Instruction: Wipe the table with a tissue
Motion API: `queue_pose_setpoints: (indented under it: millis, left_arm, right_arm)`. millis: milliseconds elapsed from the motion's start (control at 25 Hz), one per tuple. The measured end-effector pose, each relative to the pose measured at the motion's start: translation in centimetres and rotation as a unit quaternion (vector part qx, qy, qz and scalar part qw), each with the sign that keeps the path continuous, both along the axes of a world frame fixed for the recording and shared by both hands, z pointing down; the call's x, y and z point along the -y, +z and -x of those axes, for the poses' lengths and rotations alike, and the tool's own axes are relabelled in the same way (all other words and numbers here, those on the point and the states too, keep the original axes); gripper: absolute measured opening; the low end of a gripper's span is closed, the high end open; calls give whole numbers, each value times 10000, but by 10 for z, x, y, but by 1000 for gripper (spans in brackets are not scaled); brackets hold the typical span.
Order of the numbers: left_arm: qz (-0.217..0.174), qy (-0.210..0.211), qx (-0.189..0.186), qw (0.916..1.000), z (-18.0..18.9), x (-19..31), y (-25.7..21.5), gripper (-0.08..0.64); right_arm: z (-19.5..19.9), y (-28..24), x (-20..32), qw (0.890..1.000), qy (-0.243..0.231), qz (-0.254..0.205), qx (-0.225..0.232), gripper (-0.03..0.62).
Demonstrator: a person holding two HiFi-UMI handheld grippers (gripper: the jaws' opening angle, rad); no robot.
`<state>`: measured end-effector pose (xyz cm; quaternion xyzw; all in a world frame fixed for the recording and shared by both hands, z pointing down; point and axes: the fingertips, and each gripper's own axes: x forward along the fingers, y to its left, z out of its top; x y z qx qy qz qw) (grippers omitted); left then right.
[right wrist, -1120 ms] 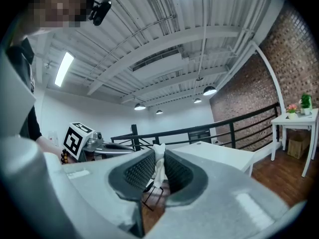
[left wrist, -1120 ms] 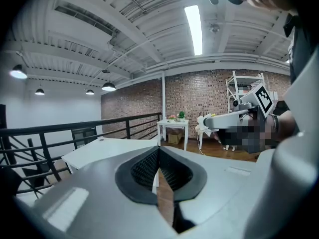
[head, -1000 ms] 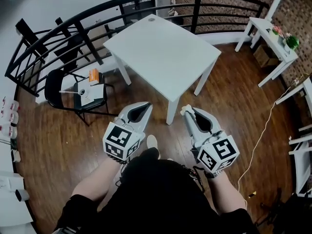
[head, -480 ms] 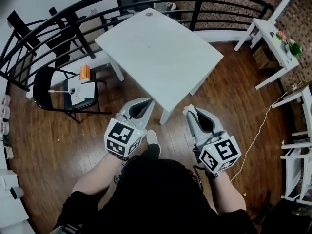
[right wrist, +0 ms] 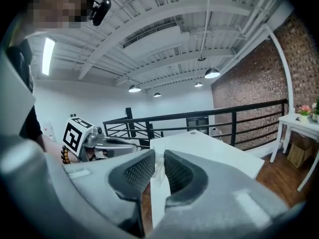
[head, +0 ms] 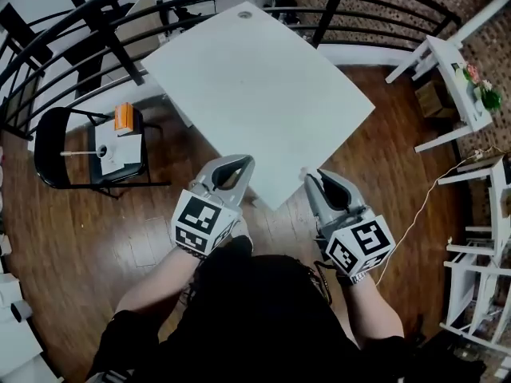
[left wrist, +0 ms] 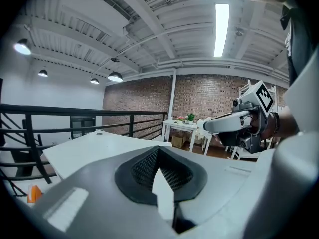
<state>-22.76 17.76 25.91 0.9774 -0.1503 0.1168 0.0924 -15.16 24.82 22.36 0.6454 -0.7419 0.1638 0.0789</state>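
no text, label or number can be read anywhere.

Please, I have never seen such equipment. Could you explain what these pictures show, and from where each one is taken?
There is no robot here. A person holds a hand tool with a two-finger claw in each hand. The head view comes from a camera on the person's head, looking down. The two gripper views come from cameras riding on the tools, each looking along its own claw. The left claw is closed and holds nothing. The right claw is closed on a thin white tissue. Ahead stands a white table; on its top I see only a small round mark at the far corner.
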Motion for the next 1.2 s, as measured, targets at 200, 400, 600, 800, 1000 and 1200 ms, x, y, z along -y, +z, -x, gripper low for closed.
queue_pose_setpoints:
  millis: [200,400,600,800,1000,1200]
  left_arm:
    - [-8,138,110,9998,-14,28,6,10]
    - [-99,108,174,9997,-22,50,8,11]
    - [-82,42,237,9997,-30,68,17,11]
    - [-47,-129,338,9993,-45,86,33,11]
    - [123,-309,446,9985,-67,104,51,10]
    - [293,-649,573,9958,-103,121,64,10]
  right_arm:
    - [-12,7,38,10000,1,50,2,46]
    - [-19,15,60,9998,-22,167,39,46]
    - [-35,22,81,9998,13,195,23,46]
    - [-65,46,100,9994,-71,332,-17,46]
    - [-98,76,127,9980,-215,588,-14,46]
    - [-139,107,155,9946,-550,878,-33,46]
